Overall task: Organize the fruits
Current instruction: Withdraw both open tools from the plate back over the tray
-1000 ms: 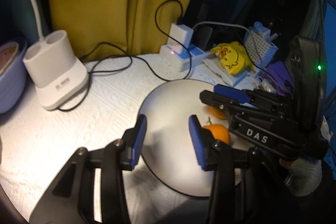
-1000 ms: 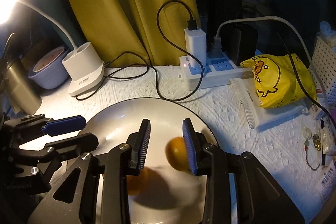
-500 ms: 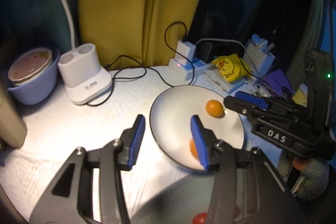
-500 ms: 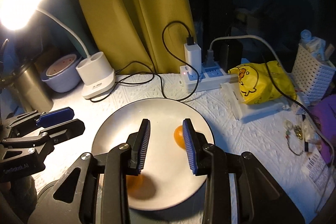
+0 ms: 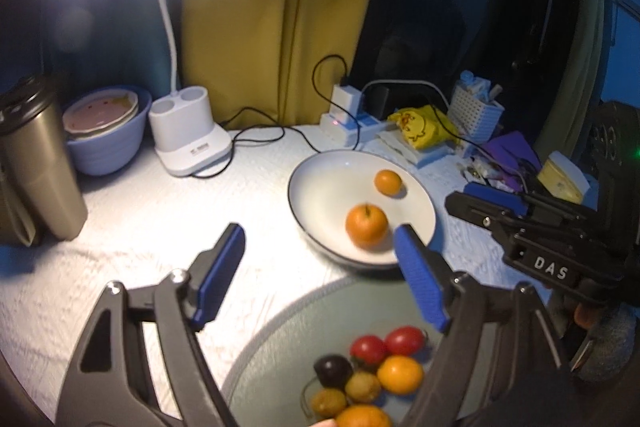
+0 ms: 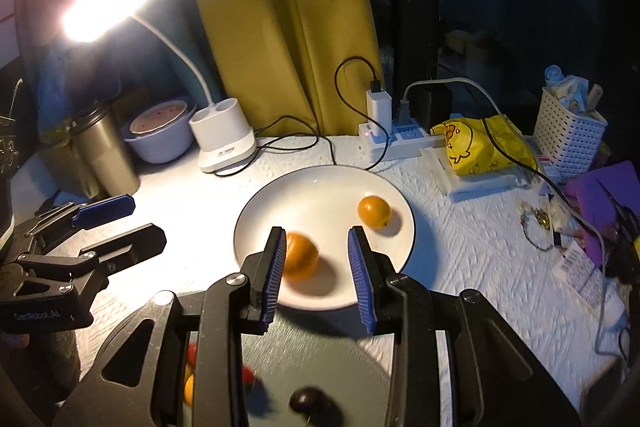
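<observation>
Two round oranges already lie on the white ceramic plate (image 5: 316,183): the larger orange (image 5: 366,225) near its front, the smaller orange (image 5: 387,182) further back. The left gripper (image 5: 320,263) is opening, nothing between its blue pads. The right gripper (image 6: 318,269) is nearly clenched, also empty. Next pick, I judge: drop straight over one fruit in the grey-green bowl (image 5: 272,355), jaws wide, avoiding the soft red tomatoes (image 5: 386,345).

two oranges (image 5: 367,226) on white plate (image 5: 320,187); seven small fruits (image 5: 400,374) in grey dish (image 5: 272,367); two tools (image 5: 320,283); one lamp (image 5: 188,143).
</observation>
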Tool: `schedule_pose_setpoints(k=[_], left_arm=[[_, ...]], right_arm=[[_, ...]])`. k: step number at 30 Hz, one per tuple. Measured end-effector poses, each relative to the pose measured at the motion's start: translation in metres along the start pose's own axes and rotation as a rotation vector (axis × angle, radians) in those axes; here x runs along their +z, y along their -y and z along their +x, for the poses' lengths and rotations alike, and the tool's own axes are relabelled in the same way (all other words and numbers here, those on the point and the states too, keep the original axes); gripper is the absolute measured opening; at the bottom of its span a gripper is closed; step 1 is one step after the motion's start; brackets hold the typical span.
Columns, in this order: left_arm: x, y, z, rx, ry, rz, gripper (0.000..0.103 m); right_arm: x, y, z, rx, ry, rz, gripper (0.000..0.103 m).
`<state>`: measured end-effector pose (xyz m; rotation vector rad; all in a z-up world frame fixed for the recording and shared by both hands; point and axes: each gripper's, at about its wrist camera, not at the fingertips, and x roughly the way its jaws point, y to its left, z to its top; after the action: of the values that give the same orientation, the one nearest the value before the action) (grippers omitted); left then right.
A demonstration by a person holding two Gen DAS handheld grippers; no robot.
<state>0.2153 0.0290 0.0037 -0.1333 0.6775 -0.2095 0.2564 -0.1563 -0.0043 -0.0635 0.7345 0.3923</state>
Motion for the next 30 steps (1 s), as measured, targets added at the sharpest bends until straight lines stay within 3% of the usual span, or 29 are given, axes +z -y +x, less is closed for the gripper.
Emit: schedule_pose_setpoints(k=[17,30], left_arm=[[-0.051,0.017,-0.043,0.015,-0.008,-0.002,0.078],[-0.088,0.02,-0.043,0.015,-0.061,-0.045,0.078]], right_arm=[[-0.044,-0.006,-0.048,0.001,-0.006,0.005,0.035],[-0.083,-0.002,-0.038,0.021,-0.089,0.038,0.035]])
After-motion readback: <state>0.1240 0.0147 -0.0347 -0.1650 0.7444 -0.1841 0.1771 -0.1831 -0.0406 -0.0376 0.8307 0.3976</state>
